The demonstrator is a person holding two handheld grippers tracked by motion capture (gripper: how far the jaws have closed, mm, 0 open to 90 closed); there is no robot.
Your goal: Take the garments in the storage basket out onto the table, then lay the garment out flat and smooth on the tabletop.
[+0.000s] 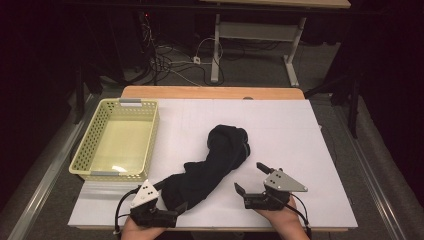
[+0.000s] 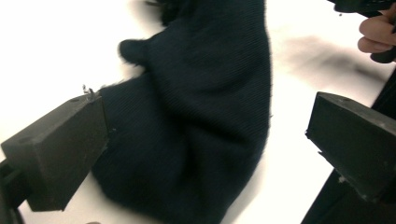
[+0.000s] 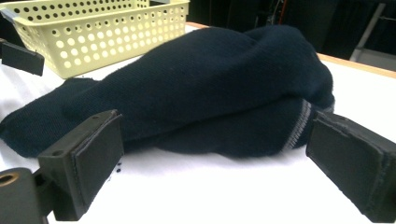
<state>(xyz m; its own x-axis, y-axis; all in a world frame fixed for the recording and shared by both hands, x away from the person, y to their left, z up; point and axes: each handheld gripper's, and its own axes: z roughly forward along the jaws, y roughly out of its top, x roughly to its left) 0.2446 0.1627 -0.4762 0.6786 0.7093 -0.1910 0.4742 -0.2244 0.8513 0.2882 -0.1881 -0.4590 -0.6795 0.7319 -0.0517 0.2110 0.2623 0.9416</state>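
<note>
While both of my hand-held grippers sit open at the near edge of the bench, the dark sock bundle runs near-left to far-right. Left hand-held gripper straddles its near end; right hand-held gripper stands just right of mid-length.

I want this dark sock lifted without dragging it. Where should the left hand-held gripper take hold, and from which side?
Probably the near end of the dark sock, coming from the table's near-left edge. There the left hand-held gripper already has its open jaws on either side of that end, which lies flat and narrow; the far end is bunched and bulkier.
</note>
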